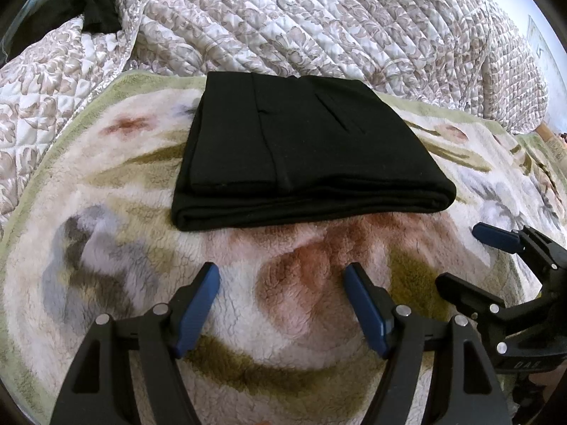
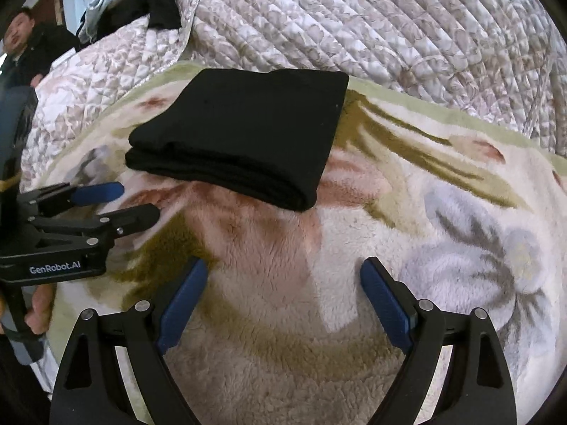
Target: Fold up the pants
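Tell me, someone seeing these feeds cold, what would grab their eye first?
The black pants stand out first: a neat folded stack in the middle of a fluffy flowered blanket, stark against the pale pile. Next come the blue-padded grippers in the foreground, the left gripper and right gripper, both open and empty, short of the stack. Behind everything lies a quilted patterned bedspread.

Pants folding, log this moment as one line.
pants: folded, on fleece blanket | left gripper: open, empty | right gripper: open, empty
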`<state>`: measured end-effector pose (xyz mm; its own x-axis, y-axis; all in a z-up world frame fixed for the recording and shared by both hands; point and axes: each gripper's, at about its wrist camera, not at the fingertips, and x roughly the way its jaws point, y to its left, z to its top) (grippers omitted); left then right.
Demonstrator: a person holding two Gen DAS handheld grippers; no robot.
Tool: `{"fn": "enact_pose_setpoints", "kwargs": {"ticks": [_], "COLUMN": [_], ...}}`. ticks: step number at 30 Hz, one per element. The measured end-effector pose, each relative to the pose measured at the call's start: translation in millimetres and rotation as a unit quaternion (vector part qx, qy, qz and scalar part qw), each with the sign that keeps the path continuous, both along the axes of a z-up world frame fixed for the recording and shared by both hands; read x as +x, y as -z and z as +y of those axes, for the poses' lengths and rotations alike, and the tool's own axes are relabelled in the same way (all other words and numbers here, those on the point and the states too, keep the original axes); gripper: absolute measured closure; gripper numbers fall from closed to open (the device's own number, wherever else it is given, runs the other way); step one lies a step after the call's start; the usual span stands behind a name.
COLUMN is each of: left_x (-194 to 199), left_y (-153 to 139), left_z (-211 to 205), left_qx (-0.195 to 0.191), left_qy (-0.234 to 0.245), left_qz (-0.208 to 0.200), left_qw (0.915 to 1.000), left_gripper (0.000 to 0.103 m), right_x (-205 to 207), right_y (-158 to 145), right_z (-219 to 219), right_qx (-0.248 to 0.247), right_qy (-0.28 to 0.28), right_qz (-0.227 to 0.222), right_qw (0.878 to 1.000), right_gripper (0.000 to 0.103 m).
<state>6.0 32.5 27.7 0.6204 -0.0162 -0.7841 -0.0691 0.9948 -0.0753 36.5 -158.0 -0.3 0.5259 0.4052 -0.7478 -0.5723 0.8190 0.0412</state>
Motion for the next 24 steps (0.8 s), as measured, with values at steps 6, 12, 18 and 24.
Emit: {"fn": "enact_pose_setpoints", "kwargs": {"ticks": [6,12,18,24], "left_x": [0.3,0.6,0.4,0.4], "left_y": [0.2,0.5,0.5,0.5], "left_z": [-1.0,-1.7,-1.2,-1.2], "left_qx": [0.002,0.001,0.001,0.002], "left_qy": [0.0,0.0,0.0,0.0], "left_qz": [0.0,0.0,0.0,0.001], "left_qw": [1.0,1.0,1.0,1.0], "left_gripper": [0.027,0.027,0.027,0.027], "right_x": [-0.2,1.0,1.1,0.9], "right_y": [0.0,0.5,0.5,0.5], "right_z": [0.3,-2.5,-2.1,-2.3], "right_qx": [0.002,0.011,0.01,0.011], "right_qy": [0.0,-0.001,-0.001,-0.001], "right_qz": [0.001,0.008,0.007,0.008], "right_qw": [1.0,1.0,1.0,1.0], "right_gripper": [0.014,0.014,0.014,0.014]}}
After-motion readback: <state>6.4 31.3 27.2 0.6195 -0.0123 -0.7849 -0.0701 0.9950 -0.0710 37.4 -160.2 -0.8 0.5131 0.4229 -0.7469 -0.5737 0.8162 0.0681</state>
